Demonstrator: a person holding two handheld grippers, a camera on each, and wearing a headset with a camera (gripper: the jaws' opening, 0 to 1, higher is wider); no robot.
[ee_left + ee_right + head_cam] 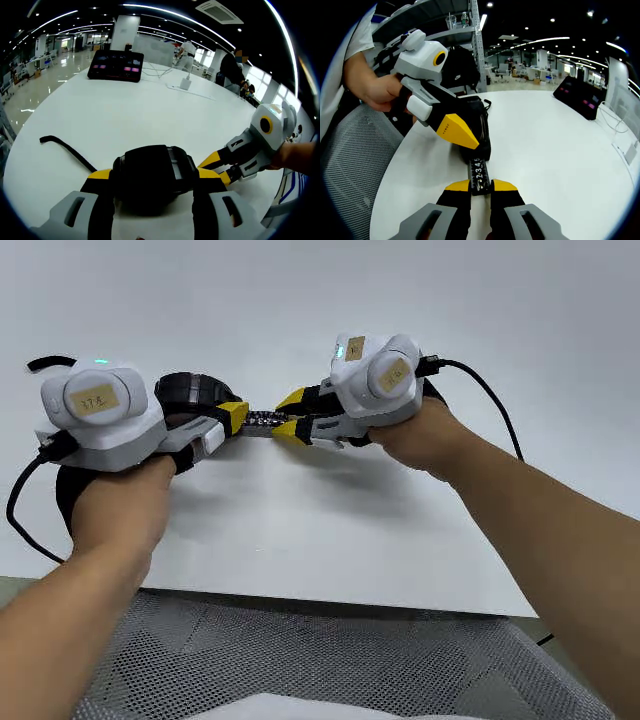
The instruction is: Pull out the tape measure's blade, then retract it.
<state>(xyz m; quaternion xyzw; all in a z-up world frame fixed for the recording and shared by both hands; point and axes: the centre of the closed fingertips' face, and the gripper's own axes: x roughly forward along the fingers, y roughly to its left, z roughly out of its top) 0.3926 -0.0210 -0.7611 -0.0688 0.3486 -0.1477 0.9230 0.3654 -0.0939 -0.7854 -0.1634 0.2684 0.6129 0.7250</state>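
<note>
The black tape measure case [152, 176] sits clamped between the yellow-tipped fingers of my left gripper [154, 175], just above the white table. In the head view the case [193, 393] pokes out behind the left gripper [228, 418]. A short length of dark blade [262, 421] with white numerals runs from the case to my right gripper [292, 415]. The right gripper view shows that blade [477, 171] pinched at its end between the right gripper [481, 186] tips, with the case [479, 127] a little beyond. The case's black wrist strap [65, 148] trails across the table.
The white table [330, 530] stretches ahead with open surface beyond both grippers. A dark control console [116, 65] and a small white device [185, 82] with cables lie at the far side. A mesh chair back [300, 655] is at the near edge. People stand in the distance.
</note>
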